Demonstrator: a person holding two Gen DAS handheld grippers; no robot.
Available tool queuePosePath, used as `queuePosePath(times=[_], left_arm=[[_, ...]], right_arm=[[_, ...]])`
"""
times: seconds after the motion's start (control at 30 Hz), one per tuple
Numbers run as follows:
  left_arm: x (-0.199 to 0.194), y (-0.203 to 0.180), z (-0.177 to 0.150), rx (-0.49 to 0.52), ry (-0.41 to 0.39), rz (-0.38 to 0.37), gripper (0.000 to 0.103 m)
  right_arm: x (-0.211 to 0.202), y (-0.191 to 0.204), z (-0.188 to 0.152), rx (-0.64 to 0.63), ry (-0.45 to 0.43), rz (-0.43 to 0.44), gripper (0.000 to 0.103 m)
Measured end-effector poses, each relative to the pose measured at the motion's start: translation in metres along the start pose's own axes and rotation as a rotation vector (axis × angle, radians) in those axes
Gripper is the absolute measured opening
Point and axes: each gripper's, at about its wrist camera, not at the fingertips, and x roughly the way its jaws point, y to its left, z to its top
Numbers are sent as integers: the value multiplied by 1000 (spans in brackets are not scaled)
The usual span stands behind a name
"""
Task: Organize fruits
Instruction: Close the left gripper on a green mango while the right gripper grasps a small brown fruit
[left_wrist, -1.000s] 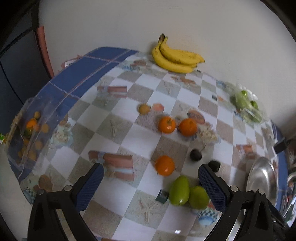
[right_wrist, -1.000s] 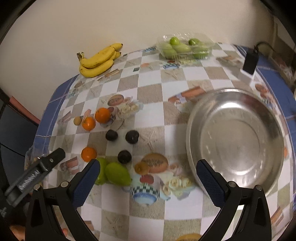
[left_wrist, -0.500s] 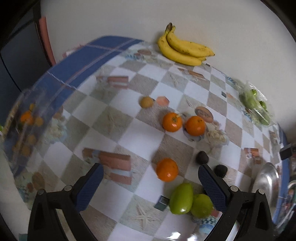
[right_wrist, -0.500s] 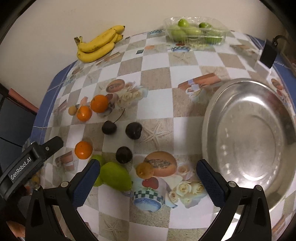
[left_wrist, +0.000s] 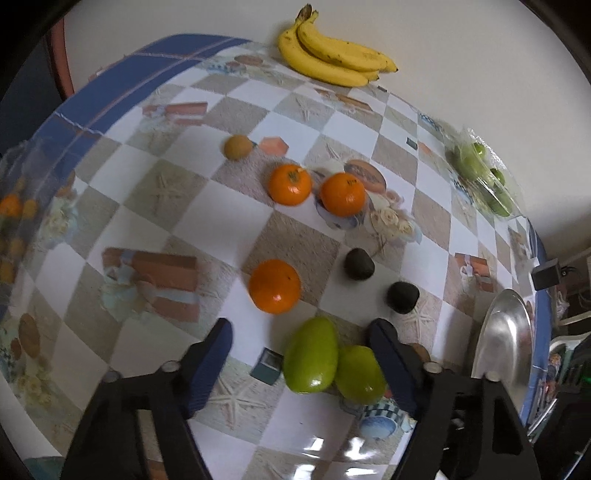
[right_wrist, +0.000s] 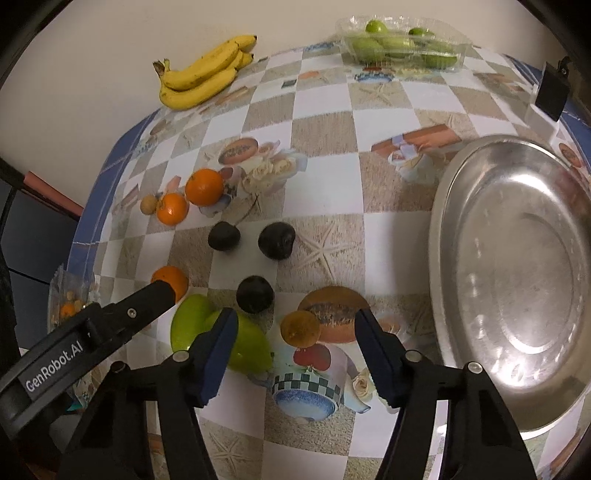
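A: Fruit is seen scattered over the checked tablecloth (right_wrist: 325, 136). Where are the grippers held?

B: The left gripper (left_wrist: 301, 349) is held above the two green mangoes (left_wrist: 312, 356), its jaws spread wide, and nothing is gripped. The mangoes are seen touching each other, and the nearer one is framed between the jaws. An orange (left_wrist: 274, 285) is found just beyond them.

A: And the right gripper (right_wrist: 293, 345)?

B: It is likewise held wide open and nothing is gripped. A small orange-brown fruit (right_wrist: 300, 328) is seen between its jaws, on the cloth; its kind cannot be told with certainty. A dark plum (right_wrist: 255, 294) lies just beyond the left-hand jaw, and two more dark plums (right_wrist: 276, 240) are placed farther off.

A: What else is laid out?

B: A steel bowl (right_wrist: 517, 280) is set to the right. Bananas (right_wrist: 201, 74) and a clear box of green fruit (right_wrist: 402, 48) are placed at the far edge, against the wall. Two oranges (right_wrist: 204, 187) are seen side by side, left of centre.
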Motion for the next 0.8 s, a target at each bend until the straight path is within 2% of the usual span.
queuePosePath(times=[0.1, 0.3, 0.4, 0.57, 0.63, 0.8], left_arm=[[7, -2, -2, -1, 28, -6, 64], [12, -1, -5, -30, 49, -34, 53], [10, 3, -4, -52, 44, -28, 52], [15, -4, -6, -24, 63, -26, 52], [16, -6, -6, -9, 66, -3, 52], [18, 3, -4, -43, 69, 5, 52]], right_arm=[[7, 1, -3, 3, 24, 0, 62], [8, -3, -3, 24, 21, 8, 54], [10, -6, -3, 41, 27, 14, 50], [10, -5, -3, 37, 23, -3, 50], [12, -5, -3, 35, 29, -19, 50], [15, -9, -5, 47, 36, -28, 49]])
